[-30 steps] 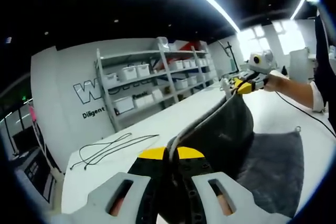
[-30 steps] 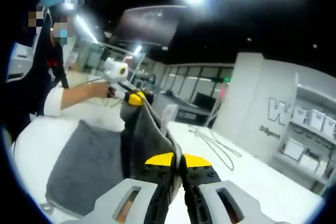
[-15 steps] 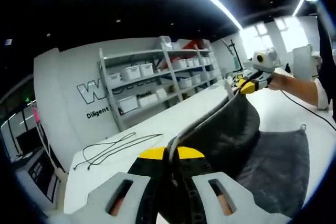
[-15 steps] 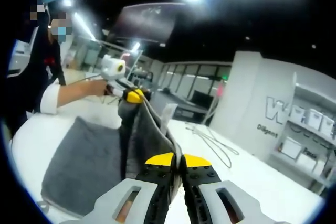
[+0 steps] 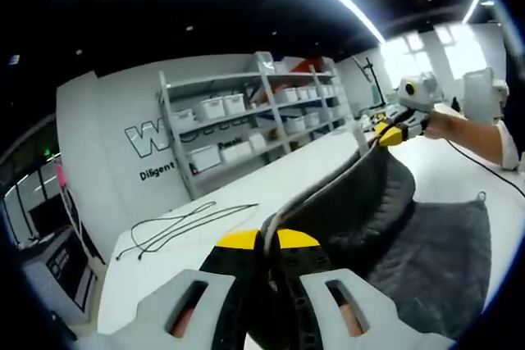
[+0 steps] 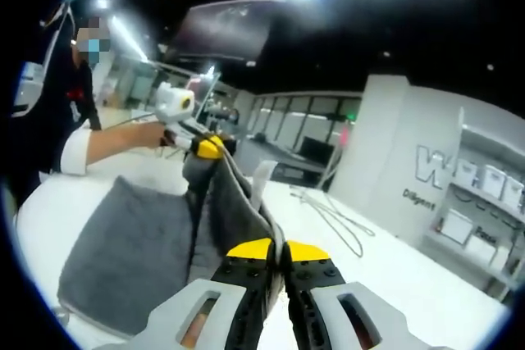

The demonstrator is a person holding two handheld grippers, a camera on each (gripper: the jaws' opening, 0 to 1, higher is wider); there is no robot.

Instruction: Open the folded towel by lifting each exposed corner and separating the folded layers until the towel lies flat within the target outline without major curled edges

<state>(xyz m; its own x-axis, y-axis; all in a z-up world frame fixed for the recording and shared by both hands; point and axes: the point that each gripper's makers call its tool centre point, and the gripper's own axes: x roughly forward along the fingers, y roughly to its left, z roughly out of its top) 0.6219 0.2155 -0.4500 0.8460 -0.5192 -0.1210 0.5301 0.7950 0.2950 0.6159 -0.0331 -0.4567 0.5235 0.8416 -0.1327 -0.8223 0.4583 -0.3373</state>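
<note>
Unfolding step: left gripper (image 5: 267,243) and right gripper (image 6: 275,253), each clamped on a towel (image 5: 426,260) corner, hold the upper layer above the table (image 5: 246,227); next, presumably, spread and lower it.

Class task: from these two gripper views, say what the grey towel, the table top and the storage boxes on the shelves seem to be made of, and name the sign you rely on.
Towel: soft woven cloth, likely terry or microfibre; matte, fuzzy, sagging between the left claw and right claw.
Table top: smooth white laminate or painted board, probably; even, faint sheen.
Storage boxes: seemingly translucent whitish plastic; too small to confirm.
</note>
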